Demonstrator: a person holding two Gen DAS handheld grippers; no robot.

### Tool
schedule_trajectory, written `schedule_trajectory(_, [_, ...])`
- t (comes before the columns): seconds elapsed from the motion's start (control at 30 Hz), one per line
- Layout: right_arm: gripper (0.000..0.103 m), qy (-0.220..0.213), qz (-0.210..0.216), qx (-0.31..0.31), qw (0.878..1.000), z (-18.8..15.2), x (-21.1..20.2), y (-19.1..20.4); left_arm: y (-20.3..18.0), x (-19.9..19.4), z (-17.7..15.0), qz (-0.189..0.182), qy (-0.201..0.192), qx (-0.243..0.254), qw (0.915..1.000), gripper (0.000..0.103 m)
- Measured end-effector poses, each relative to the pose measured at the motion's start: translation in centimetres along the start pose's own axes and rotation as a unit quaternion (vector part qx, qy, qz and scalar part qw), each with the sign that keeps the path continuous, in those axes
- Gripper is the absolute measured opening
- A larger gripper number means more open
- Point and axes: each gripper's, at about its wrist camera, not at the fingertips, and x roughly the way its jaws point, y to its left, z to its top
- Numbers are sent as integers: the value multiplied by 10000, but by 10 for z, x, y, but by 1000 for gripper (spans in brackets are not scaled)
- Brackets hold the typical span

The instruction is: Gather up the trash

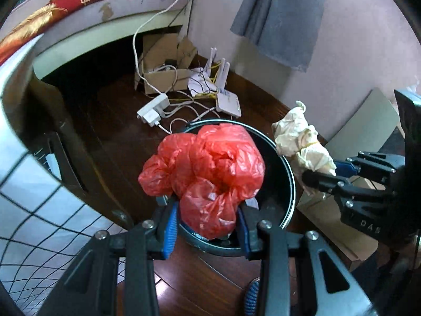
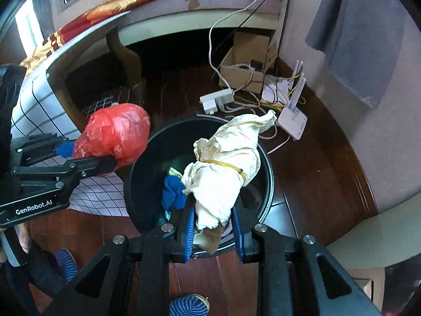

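Observation:
My left gripper (image 1: 208,210) is shut on a crumpled red plastic bag (image 1: 208,173) and holds it above the open black trash bin (image 1: 284,184). It shows from the side in the right wrist view (image 2: 86,155), left of the bin, with the red bag (image 2: 115,134). My right gripper (image 2: 213,218) is shut on a cream paper bundle (image 2: 223,168) tied with a yellow rubber band, held over the bin (image 2: 147,184). The bundle (image 1: 302,142) and right gripper (image 1: 319,173) show at the bin's right rim in the left wrist view. A blue rag (image 2: 172,194) lies inside the bin.
A power strip (image 1: 154,110), white router (image 1: 227,100), cables and a cardboard box (image 1: 163,76) lie on the dark wood floor behind the bin. A bed (image 2: 158,5) with a red patterned cover is at the back. A checked sheet (image 1: 39,210) hangs at left.

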Motion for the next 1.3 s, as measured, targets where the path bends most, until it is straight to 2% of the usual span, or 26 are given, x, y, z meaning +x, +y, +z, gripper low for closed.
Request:
schedule_trajectory(0.33, [27, 534, 263, -274, 9978, -1, 50, -1, 4, 41, 8, -160, 417, 72, 9990, 40])
schedule_trajectory(0.37, [30, 611, 293, -311, 9972, -1, 55, -1, 5, 44, 7, -198, 435, 53, 9988, 45])
schedule_trajectory(0.4, [37, 729, 281, -385, 9962, -1, 61, 1, 7, 47, 6, -179, 446, -38, 9988, 53])
schedule_trajectory(0.43, [69, 936, -10, -588, 9939, -3, 72, 3, 11, 50, 5, -121, 447, -115, 9989, 75])
schedule_trajectory(0.47, [93, 946, -301, -674, 9928, -5, 75, 2, 15, 50, 1, 10, 401, -211, 9990, 90])
schedule_trajectory(0.5, [94, 905, -467, -710, 9923, -7, 75, -1, 17, 49, -2, 42, 391, -238, 9989, 93])
schedule_trajectory(0.53, [95, 974, -445, -641, 9922, -8, 75, -6, 20, 49, -6, 96, 432, -263, 9987, 95])
schedule_trajectory(0.57, [102, 1033, -443, -577, 9920, -8, 75, -10, 22, 48, -10, 194, 445, -297, 9984, 97])
schedule_trajectory(0.8, [103, 761, -612, -348, 9946, -5, 63, -16, 30, 34, -26, 628, 324, -529, 9961, 100])
schedule_trajectory(1.3, [103, 92, -335, -283, 9990, 19, 5, 25, 34, -32, -27, 963, -207, -731, 9924, 100])
